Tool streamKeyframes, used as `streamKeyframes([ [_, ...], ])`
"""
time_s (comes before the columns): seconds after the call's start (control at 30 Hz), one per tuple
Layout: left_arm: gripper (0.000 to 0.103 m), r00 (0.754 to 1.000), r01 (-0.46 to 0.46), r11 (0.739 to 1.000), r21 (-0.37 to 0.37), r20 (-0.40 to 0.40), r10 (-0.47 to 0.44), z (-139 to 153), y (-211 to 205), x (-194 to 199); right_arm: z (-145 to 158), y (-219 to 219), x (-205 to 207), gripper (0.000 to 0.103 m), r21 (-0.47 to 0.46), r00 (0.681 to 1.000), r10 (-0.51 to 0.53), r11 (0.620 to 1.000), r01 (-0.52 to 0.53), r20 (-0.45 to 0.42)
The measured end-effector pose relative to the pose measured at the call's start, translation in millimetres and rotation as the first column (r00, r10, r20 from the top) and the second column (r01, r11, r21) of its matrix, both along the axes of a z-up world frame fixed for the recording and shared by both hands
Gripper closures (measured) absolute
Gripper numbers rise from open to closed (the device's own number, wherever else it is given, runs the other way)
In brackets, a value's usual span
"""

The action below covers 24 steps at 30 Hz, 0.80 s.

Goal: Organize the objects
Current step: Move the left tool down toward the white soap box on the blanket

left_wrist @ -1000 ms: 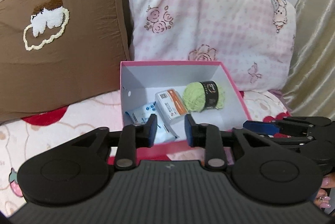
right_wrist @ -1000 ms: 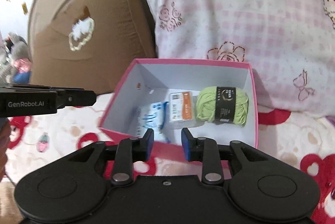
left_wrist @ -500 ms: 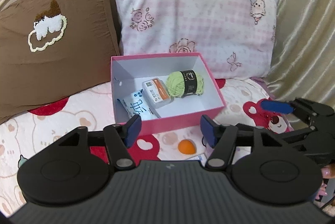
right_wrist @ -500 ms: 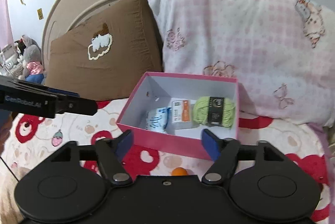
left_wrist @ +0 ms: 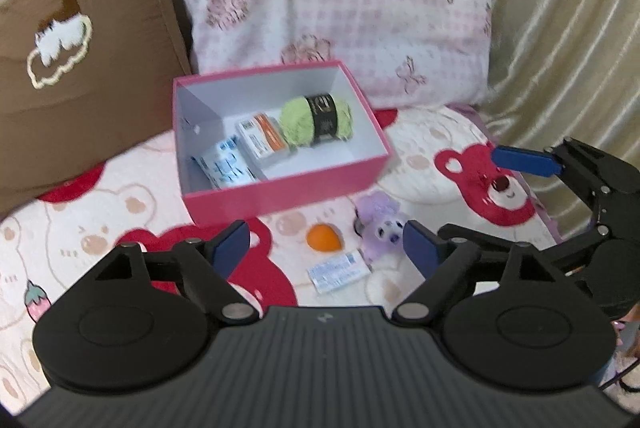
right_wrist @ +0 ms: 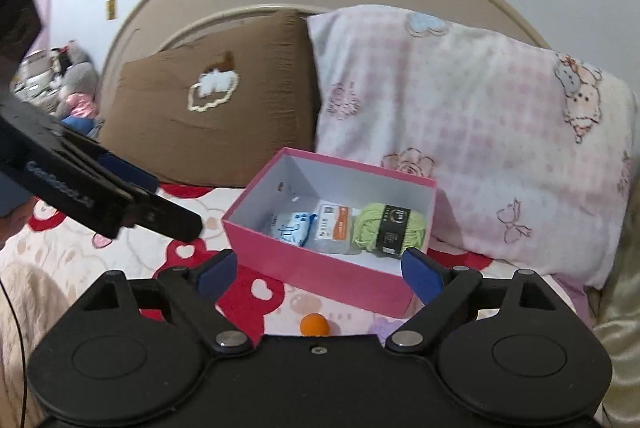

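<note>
With both grippers hanging empty above the bed, the left gripper [left_wrist: 326, 244] and right gripper [right_wrist: 316, 270] are opening their jaws wide, nothing between them. Pink box [left_wrist: 288, 188] is sitting mid-bed near the pillows, already holding yarn [left_wrist: 316, 120] and two packets. Loose on the bedspread [left_wrist: 80, 228] by the box's near wall: orange ball [left_wrist: 325, 238], purple toy [left_wrist: 380, 224], white packet [left_wrist: 340, 267]. Packet is lying flat, long axis running left-right and slightly tilted, so I'd be closing across its short width, coming down steeply.
</note>
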<state>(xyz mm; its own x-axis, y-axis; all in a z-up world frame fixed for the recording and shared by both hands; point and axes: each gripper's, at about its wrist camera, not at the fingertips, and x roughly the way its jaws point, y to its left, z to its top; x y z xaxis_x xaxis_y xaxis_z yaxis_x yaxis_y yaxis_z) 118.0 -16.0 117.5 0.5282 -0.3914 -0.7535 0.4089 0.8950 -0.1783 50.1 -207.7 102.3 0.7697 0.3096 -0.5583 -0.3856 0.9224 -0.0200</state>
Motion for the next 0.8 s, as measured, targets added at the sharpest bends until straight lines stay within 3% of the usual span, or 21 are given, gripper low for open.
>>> streamKeyframes([
  [0.17,0.011,0.998,-0.003,0.999,-0.037,-0.056,0.001,-10,-3,-1,-11,-10,-5,0.007,0.050,0.998,0.053,0.997,-0.054,0.020],
  [0.37,0.005,0.998,-0.035,0.999,-0.032,-0.045,0.034,-30,-12,11,-39,-13,4,0.004,0.091,0.998,0.009,0.996,-0.015,0.066],
  [0.57,0.005,0.994,-0.063,0.998,-0.024,-0.096,0.061,-69,-22,33,-79,-14,24,0.004,0.103,0.999,-0.046,0.994,0.048,-0.028],
  [0.67,0.005,0.991,-0.064,0.997,-0.034,-0.122,0.059,-91,-25,40,-97,-12,24,0.007,0.067,0.998,-0.053,0.996,0.056,-0.045],
  [0.73,0.005,0.988,-0.057,0.997,-0.048,-0.143,0.049,-104,-26,45,-104,-6,20,0.010,-0.018,0.993,-0.116,0.993,0.116,0.002],
  [0.8,0.005,0.988,-0.059,0.997,-0.058,-0.149,0.050,-115,-24,48,-108,-2,12,0.011,-0.071,0.994,-0.096,0.992,0.100,0.061],
])
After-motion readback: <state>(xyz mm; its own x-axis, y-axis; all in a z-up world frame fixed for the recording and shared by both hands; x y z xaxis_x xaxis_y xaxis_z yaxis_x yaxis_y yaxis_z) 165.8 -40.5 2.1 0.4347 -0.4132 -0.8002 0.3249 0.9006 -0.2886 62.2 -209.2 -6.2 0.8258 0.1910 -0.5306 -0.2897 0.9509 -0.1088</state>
